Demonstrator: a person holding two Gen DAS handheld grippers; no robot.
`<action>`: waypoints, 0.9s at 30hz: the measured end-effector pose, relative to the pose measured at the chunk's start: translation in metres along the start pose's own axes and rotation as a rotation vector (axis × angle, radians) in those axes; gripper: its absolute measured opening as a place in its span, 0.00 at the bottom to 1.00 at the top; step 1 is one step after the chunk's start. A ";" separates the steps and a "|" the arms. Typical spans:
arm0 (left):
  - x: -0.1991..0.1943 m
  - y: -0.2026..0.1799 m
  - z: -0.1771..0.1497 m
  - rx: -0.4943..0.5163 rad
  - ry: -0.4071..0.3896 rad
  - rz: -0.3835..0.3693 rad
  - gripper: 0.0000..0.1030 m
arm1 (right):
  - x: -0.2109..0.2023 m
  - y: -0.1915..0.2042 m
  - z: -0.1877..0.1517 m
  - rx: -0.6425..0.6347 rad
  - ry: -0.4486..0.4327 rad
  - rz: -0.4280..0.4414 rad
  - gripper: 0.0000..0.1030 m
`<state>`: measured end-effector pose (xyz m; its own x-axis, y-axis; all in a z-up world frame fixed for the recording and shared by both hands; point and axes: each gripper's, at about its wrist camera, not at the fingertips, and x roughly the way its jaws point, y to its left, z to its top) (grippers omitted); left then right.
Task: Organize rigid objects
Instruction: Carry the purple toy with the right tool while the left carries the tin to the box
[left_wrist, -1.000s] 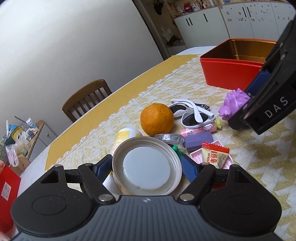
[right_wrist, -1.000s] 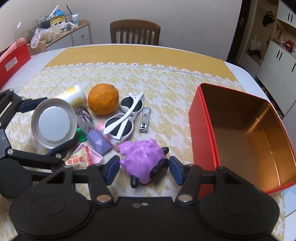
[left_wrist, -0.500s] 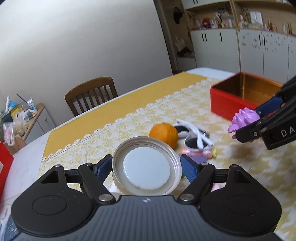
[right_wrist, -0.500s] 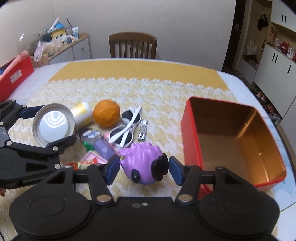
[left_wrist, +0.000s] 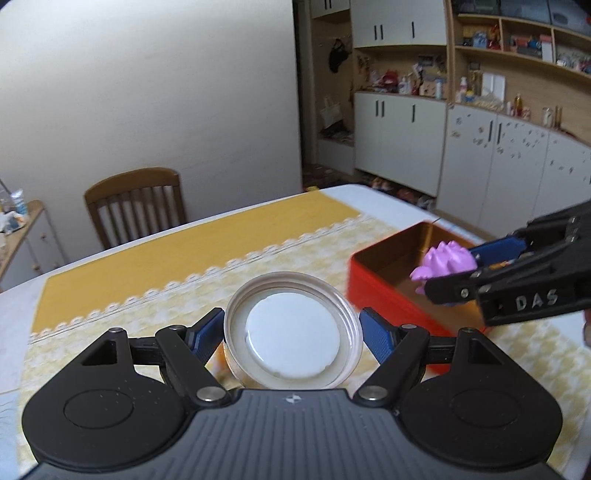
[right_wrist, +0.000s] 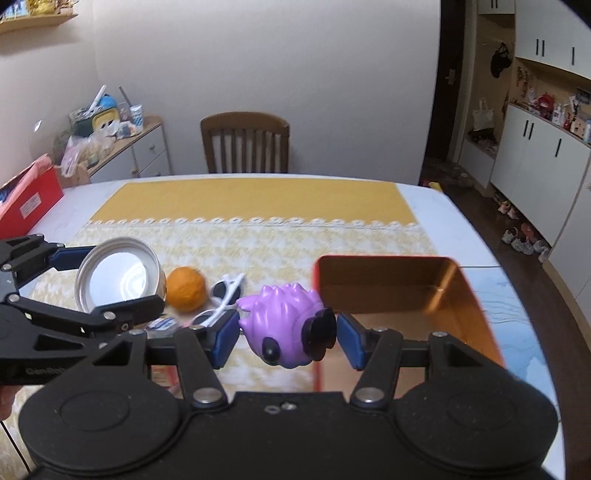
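A: We start at the right gripper (right_wrist: 287, 334). Its 2 blue pads pinch the purple spiky toy (right_wrist: 286, 325), 1 pad on each flank, and the toy hangs clear of the table, just beside the near-left corner of the red tin box (right_wrist: 476, 302). In the left wrist view the same toy (left_wrist: 445, 258) appears over the open box (left_wrist: 384, 295).

B: We judge the toy to be a light, hollow moulding, stiff enough to take the pinch without collapsing. The spikes give the pads some bite; the smooth rounded belly is the slippery part. We hold across the body, not on the black ears or feet, which look like small add-ons that could twist.

A: The left gripper (left_wrist: 291, 332) has its jaws set wide and pressed against the rim of the metal jar lid (left_wrist: 291, 328), hollow side facing the camera, white liner showing. The lid is also off the table, left of the box.

B: We rate the lid as rigid, thin and light, but smooth at the rim. Only 2 small contact patches on a round edge carry it, so it may pivot or slip if tilted sharply. Gripping across the full diameter, as here, is the correct hold.

A: Outward from there, the orange (right_wrist: 185, 288) and the white sunglasses (right_wrist: 225, 295) lie on the yellow tablecloth (right_wrist: 258, 199), between the lid and the toy. The box interior looks empty where we can see it.
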<state>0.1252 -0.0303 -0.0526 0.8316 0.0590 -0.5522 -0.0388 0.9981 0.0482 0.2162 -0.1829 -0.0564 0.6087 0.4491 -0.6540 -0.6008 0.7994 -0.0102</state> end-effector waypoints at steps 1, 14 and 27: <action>0.003 -0.004 0.004 -0.005 0.000 -0.007 0.77 | -0.001 -0.006 0.000 0.002 -0.004 -0.008 0.56; 0.079 -0.075 0.057 -0.010 0.074 -0.117 0.77 | 0.005 -0.085 -0.015 0.014 0.037 -0.077 0.56; 0.174 -0.134 0.082 -0.022 0.224 -0.184 0.77 | 0.037 -0.109 -0.030 -0.120 0.100 -0.048 0.55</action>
<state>0.3207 -0.1549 -0.0873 0.6826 -0.1230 -0.7204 0.0871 0.9924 -0.0870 0.2885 -0.2653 -0.1017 0.5874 0.3645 -0.7226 -0.6335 0.7627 -0.1302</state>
